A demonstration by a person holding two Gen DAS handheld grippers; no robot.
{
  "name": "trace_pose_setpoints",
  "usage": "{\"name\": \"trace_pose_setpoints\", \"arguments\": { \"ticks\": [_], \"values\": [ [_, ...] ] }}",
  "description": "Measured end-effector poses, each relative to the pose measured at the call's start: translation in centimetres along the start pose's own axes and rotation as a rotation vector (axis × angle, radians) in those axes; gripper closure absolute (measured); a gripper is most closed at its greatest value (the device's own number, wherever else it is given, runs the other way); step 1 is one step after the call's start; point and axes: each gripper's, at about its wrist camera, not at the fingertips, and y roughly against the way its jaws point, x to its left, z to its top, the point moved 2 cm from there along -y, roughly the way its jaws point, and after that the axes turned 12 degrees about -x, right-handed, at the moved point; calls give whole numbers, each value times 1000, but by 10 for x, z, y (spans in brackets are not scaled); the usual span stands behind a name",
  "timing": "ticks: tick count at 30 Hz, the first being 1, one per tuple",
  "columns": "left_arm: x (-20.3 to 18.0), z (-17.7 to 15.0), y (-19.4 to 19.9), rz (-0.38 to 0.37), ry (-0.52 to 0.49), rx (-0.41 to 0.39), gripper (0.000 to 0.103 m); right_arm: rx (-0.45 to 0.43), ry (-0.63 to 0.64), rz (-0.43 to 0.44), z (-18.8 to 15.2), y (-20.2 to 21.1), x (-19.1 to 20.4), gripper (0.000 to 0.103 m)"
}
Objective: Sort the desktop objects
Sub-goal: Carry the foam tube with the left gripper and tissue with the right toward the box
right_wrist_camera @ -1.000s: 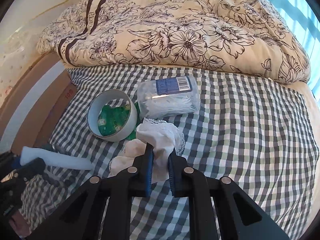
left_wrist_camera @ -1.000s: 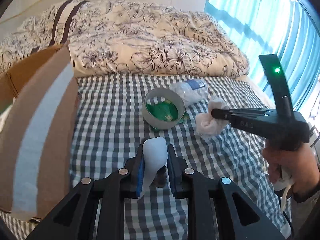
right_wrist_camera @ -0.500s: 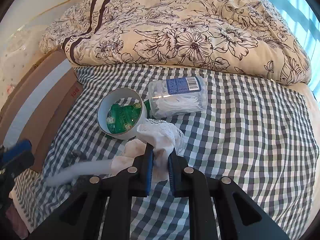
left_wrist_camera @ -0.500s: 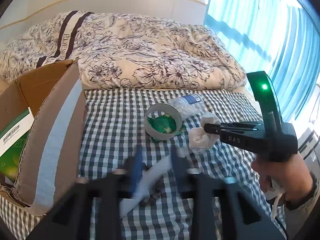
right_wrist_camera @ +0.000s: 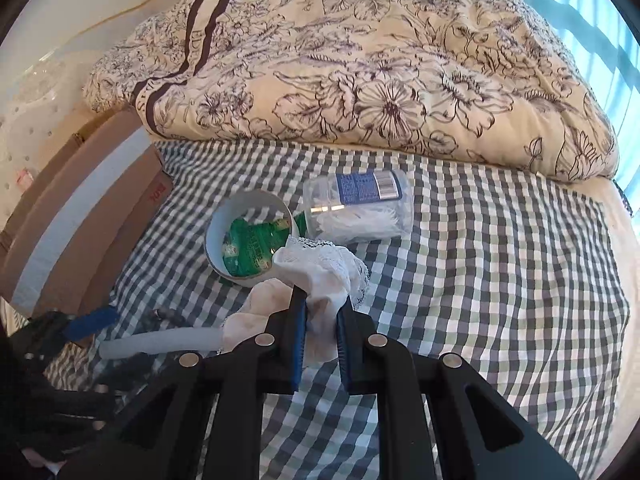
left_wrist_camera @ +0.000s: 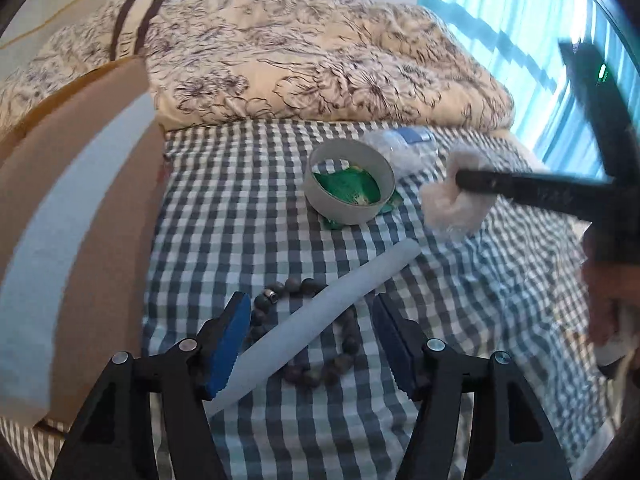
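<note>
- L gripper [left_wrist_camera: 311, 336]: jaws spread wide, nothing pinched; hovering low over checked sheet [left_wrist_camera: 224, 216].
- Between its blue pads [left_wrist_camera: 226, 346]: white foam tube [left_wrist_camera: 320, 316] lying diagonal on sheet, near end by left pad, far end pointing toward tape roll; not clamped.
- Under tube: dark bead bracelet [left_wrist_camera: 344, 348], lying flat, partly hidden by tube.
- R gripper [right_wrist_camera: 321, 322]: jaws pressed on white lacy cloth [right_wrist_camera: 320, 268]; cloth bunched, hanging both sides of pads, lifted just off sheet as seen from L cam.
- Person's hand [left_wrist_camera: 612, 300] on R gripper handle, blurred, at right edge.
- Left side: cardboard box [left_wrist_camera: 72, 216], pale tape strip along flap, touching sheet edge.
- Mid-bed: grey tape roll [left_wrist_camera: 349, 184] flat on sheet, green sachets [left_wrist_camera: 347, 186] showing inside the ring & poking out under it.
- Just behind/right of roll: clear plastic tub [right_wrist_camera: 358, 208] on its side, blue label, white sticks inside; can't tell exactly what kind.
- Far: floral quilt [right_wrist_camera: 360, 64] heaped across head of bed, dark stripes at left.
- Far right: blue curtain [left_wrist_camera: 500, 20], bright light behind.
</note>
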Motion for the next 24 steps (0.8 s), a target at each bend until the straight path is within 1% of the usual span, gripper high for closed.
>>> {"name": "trace_pose_setpoints", "arguments": {
  "ticks": [1,2,3,4,5,7,9,10,13,16,24],
  "values": [
    [-1,-2,-5,8,-15,8,40,-14,2,-2,3,4,1,91],
    [-1,-4,-11,13,-27,23,46,-26,3,-4,7,8,2,92],
    [-1,-6,-16,11,-30,39,67,-38,4,-6,10,12,2,92],
    [-1,-9,-21,9,-30,59,79,-49,5,-6,13,16,2,92],
    [0,-12,-25,5,-28,71,80,-59,5,-6,16,20,3,91],
    [0,-15,-27,-11,-21,75,88,-75,9,-5,21,27,5,91],
    [-1,-15,-24,-32,-16,75,93,-88,14,-4,27,34,7,91],
    [-2,-16,-22,-42,-18,74,97,-96,16,-3,29,39,8,91],
    [-8,-16,-11,-59,-39,54,99,-120,17,0,35,49,12,91],
    [-8,-11,2,-65,-18,17,99,-136,19,2,40,57,13,91],
    [-4,24,53,-56,4,-90,99,-176,19,-3,51,86,19,91]
  ]
}}
